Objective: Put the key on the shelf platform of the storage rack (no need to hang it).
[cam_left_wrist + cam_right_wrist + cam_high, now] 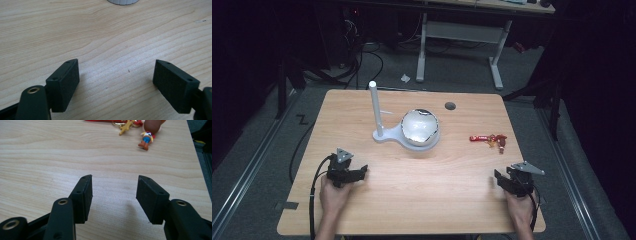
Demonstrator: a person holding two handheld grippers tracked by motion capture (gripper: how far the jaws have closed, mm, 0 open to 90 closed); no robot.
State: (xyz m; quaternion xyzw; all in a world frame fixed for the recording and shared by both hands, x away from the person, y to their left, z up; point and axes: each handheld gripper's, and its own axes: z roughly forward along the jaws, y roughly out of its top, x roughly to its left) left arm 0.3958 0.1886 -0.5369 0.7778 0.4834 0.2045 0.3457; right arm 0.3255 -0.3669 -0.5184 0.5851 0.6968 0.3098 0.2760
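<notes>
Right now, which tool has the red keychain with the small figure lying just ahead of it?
The right tool: the red keychain with the small figure lies beyond its open jaws; the left tool faces bare wood.

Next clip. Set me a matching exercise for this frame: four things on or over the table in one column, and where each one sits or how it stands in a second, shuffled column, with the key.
Things:
1. left gripper
2. right gripper
3. keychain
4. white stand

Places or states:
A. lies flat near the table's right edge, red strap with a small figure
B. upright post on a base, beside the foil-lined bowl
C. near the front left, jaws wide apart over bare wood
D. near the front right, jaws partly apart, nothing between them, keychain ahead

Pairs: 1-C, 2-D, 3-A, 4-B
</notes>
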